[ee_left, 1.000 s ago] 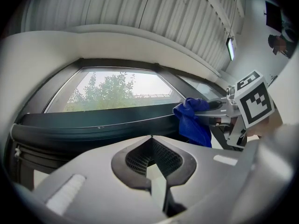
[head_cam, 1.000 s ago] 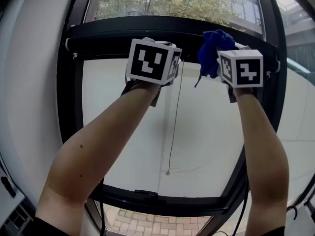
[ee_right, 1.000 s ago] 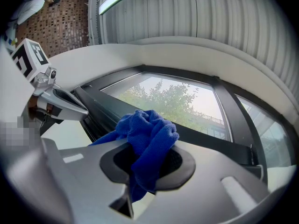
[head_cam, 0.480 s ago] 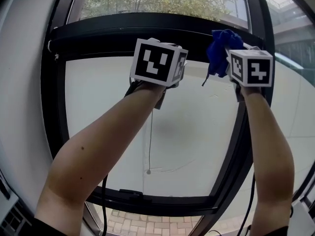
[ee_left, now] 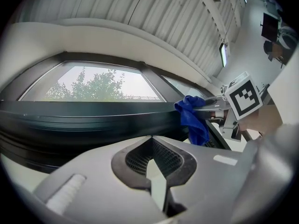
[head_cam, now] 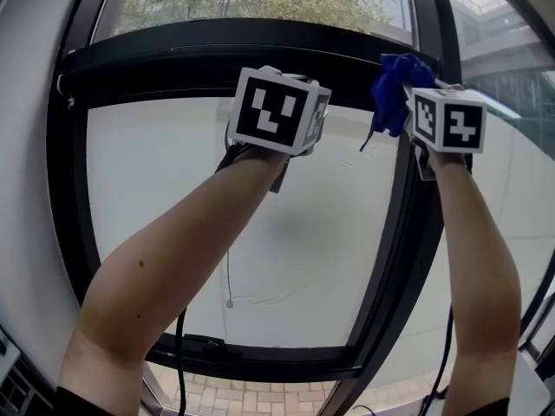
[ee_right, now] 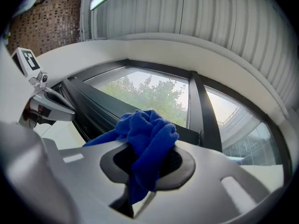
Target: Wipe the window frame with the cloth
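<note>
A bunched blue cloth is pinched in my right gripper, which is shut on it. In the head view the cloth is held up at the black window frame's top bar, close to the corner with the right upright. My right gripper sits just right of the cloth. My left gripper is shut with nothing in it. It is raised under the same bar, left of the cloth. In the head view its marker cube hides the jaws.
A white blind fills the pane below the bar, and its thin cord ends in a small weight. The lower frame bar runs across the bottom. A second glass pane lies right of the upright. Trees show above.
Both grippers have shifted right along the top bar. The cloth now sits nearer the right upright, and the blind cord has fallen behind to the left of my left arm.
</note>
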The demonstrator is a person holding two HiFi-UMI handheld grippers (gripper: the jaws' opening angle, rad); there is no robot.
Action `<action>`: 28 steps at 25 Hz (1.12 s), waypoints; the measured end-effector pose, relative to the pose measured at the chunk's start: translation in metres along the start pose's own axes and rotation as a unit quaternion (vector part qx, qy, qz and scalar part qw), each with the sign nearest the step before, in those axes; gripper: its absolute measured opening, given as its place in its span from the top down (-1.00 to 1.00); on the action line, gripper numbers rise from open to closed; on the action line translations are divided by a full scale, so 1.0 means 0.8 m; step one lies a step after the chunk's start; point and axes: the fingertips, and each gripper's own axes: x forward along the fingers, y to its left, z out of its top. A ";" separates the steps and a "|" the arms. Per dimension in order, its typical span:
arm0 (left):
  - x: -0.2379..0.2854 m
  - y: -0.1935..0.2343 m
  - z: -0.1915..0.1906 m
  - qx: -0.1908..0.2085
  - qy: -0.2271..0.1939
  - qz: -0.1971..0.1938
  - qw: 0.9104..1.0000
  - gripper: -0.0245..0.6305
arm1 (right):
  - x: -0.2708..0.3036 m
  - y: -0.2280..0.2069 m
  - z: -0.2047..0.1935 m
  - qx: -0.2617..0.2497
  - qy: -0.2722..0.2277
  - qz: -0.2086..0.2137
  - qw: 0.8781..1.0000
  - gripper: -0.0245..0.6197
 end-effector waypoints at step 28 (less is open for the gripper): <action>0.060 -0.062 0.003 -0.015 0.000 -0.015 1.000 0.94 | -0.032 -0.097 -0.047 0.020 0.016 -0.036 0.999 0.66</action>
